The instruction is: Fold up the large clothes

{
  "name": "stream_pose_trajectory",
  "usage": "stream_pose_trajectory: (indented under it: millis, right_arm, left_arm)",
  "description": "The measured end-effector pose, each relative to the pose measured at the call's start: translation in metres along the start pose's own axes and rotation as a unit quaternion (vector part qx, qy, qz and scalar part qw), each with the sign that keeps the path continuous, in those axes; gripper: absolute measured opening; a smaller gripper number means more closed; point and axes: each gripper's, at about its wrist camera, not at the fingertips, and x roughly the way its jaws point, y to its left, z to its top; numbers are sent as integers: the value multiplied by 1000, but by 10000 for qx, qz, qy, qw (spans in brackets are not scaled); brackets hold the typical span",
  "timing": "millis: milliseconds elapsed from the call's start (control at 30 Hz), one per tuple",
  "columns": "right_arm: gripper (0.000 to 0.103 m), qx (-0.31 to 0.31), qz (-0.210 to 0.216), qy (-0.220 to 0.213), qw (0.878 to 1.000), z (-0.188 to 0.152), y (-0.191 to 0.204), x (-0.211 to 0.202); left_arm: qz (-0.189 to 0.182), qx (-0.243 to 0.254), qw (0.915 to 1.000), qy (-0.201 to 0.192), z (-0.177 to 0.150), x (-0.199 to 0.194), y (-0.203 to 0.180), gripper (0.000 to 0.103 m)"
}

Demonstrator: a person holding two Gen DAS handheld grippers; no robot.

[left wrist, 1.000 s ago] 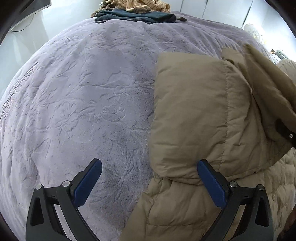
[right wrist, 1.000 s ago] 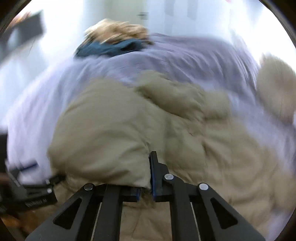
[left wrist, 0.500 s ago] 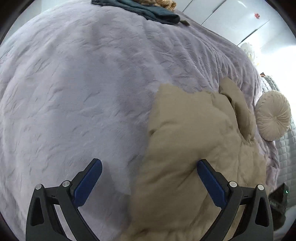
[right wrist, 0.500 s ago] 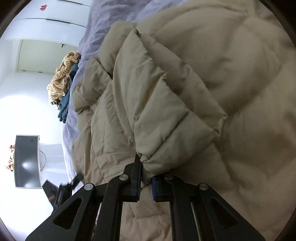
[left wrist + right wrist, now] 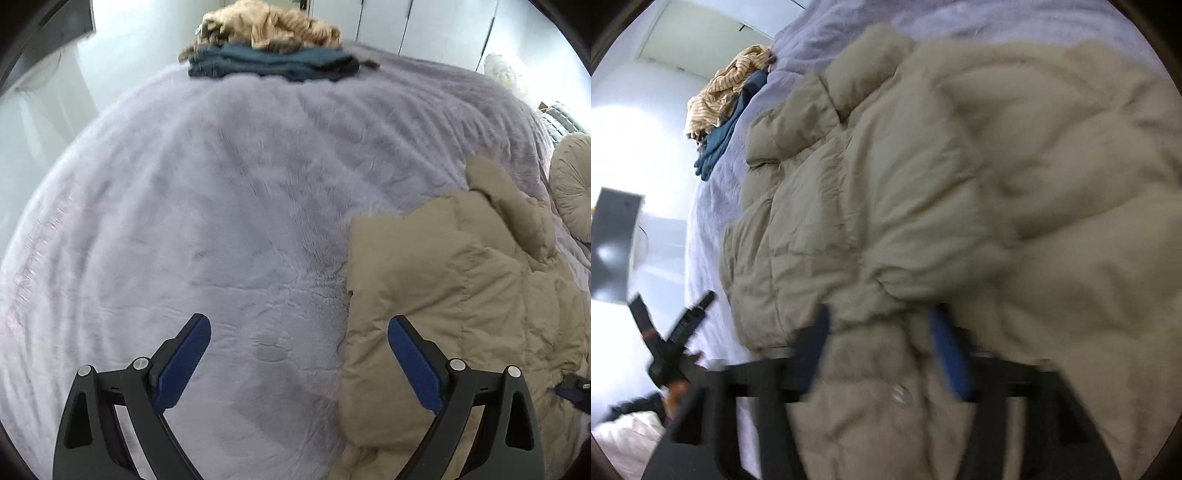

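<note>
A beige puffer jacket [image 5: 450,295] lies on the lilac bedspread [image 5: 184,221], at the right of the left wrist view. My left gripper [image 5: 297,325] hovers open over bare bedspread, its right finger just above the jacket's left edge, holding nothing. In the right wrist view the jacket [image 5: 886,184] fills the frame, with a sleeve folded across the body. My right gripper [image 5: 882,332] is blurred and its jaws are opening. The sleeve's cuff [image 5: 905,284] lies just ahead of the gap between them, and the pads no longer press on it. The left gripper [image 5: 676,332] shows at the lower left.
A pile of clothes, striped tan over dark teal [image 5: 273,55], sits at the bed's far edge. A round cream cushion [image 5: 570,184] lies beyond the jacket on the right. White wardrobe doors [image 5: 424,26] stand behind the bed. A dark screen [image 5: 613,243] is off the bed's side.
The right gripper, shut on the sleeve's cuff before, has opened and released it onto the jacket. The left gripper drew away to the left, so more bare bedspread shows between its fingers.
</note>
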Motion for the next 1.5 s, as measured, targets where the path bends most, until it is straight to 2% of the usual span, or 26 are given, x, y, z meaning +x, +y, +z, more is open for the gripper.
stream_pose_trajectory:
  millis: [100, 133, 167, 200, 267, 367, 433, 500, 633, 800, 867, 1033, 1167, 1200, 1300, 1333, 1367, 1400, 1433, 1500]
  right_arm:
    - [66, -247, -552, -361, 9975, -5, -5, -30]
    - [52, -290, -606, -514, 9964, -5, -5, -39]
    - [30, -376, -616, -612, 9955, -4, -3, -45]
    - [25, -454, -639, -644, 9948, -1, -1, -46]
    - [23, -618, -598, -713, 9937, -1, 2, -48]
    - [23, -870, -579, -681, 9922, 4, 12, -29]
    - [23, -918, -720, -640, 9911, 4, 10, -15]
    - [23, -750, -810, -555, 9923, 7, -1, 2]
    - [19, -258, -646, -448, 9966, 11, -27, 23]
    - [19, -117, -509, -349, 9980, 12, -29, 18]
    - [23, -83, -388, -334, 9987, 12, -30, 10]
    - [23, 198, -111, -253, 9994, 8, -39, -5]
    - [23, 413, 76, -57, 9991, -3, -49, -12]
    - [23, 469, 107, -10, 9988, -7, -51, -13]
    - [24, 650, 168, 113, 9977, -18, -58, -16]
    - [30, 690, 184, 145, 9973, -21, -60, -17]
    - [43, 732, 213, 174, 9969, -24, -63, -19]
    - [50, 755, 258, 183, 9966, -27, -66, -20]
    - [53, 770, 319, 191, 9963, -30, -69, -22]
    - [53, 762, 402, 223, 9960, -35, -73, -27]
  left_arm:
    - [-211, -39, 9997, -96, 6, -12, -1, 98]
    - [-309, -44, 9995, -108, 6, -14, -5, 98]
    - [-389, -22, 9992, -115, 7, -14, -10, 98]
    - [-427, 29, 9990, -122, 6, -13, -16, 98]
    - [-331, 153, 9993, -114, 2, -11, -32, 98]
    - [-85, 253, 9996, 3, -2, 10, -51, 98]
    - [273, 334, 9990, 100, -5, 32, -55, 98]
    - [227, 170, 9994, 195, -9, 45, -49, 98]
    - [135, -83, 9994, 324, -7, 61, -43, 99]
    - [210, -106, 9989, 404, -4, 61, -45, 99]
    - [138, -146, 9987, 466, -4, 55, -44, 99]
    - [-69, -142, 9978, 650, -4, 34, -41, 99]
    - [-163, -32, 9972, 734, -14, 13, -51, 99]
    - [-237, -11, 9971, 728, -20, 7, -55, 103]
    - [-426, 34, 9961, 769, -36, -7, -69, 103]
    - [-471, 52, 9957, 796, -41, -9, -71, 103]
    - [-513, 79, 9953, 813, -46, -11, -77, 103]
    - [-545, 102, 9951, 822, -51, -15, -83, 103]
    - [-564, 118, 9948, 839, -56, -21, -87, 103]
    - [-650, 158, 9935, 917, -66, -28, -99, 103]
